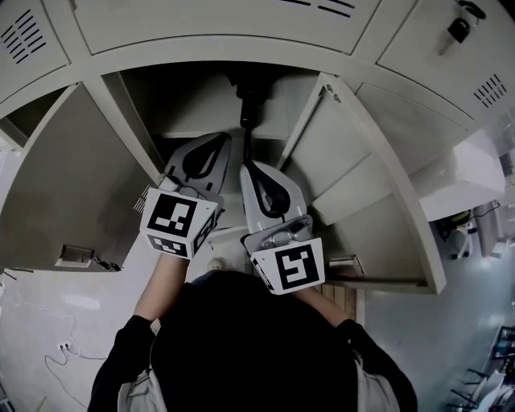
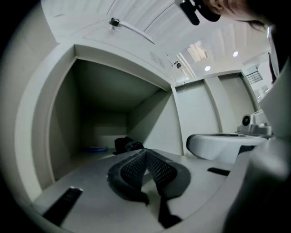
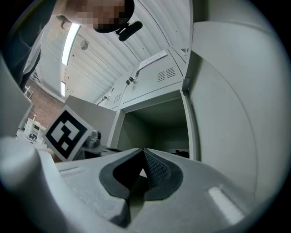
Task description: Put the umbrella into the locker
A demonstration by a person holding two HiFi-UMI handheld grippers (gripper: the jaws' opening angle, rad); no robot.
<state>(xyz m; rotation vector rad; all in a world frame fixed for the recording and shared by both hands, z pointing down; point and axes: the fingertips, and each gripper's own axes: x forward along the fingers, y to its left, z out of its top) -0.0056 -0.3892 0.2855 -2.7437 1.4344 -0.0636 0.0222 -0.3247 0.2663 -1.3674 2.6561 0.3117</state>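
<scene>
Umbrella lies inside the open locker, so placing looks done. Left gripper and right gripper jaws together, empty, just outside.

A locker room: rows of grey metal lockers (vented, one padlock).

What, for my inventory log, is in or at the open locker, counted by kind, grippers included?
umbrella: 1
blue item: 1
grippers: 2, left gripper and right gripper, both shut and empty
Total: 4
</scene>
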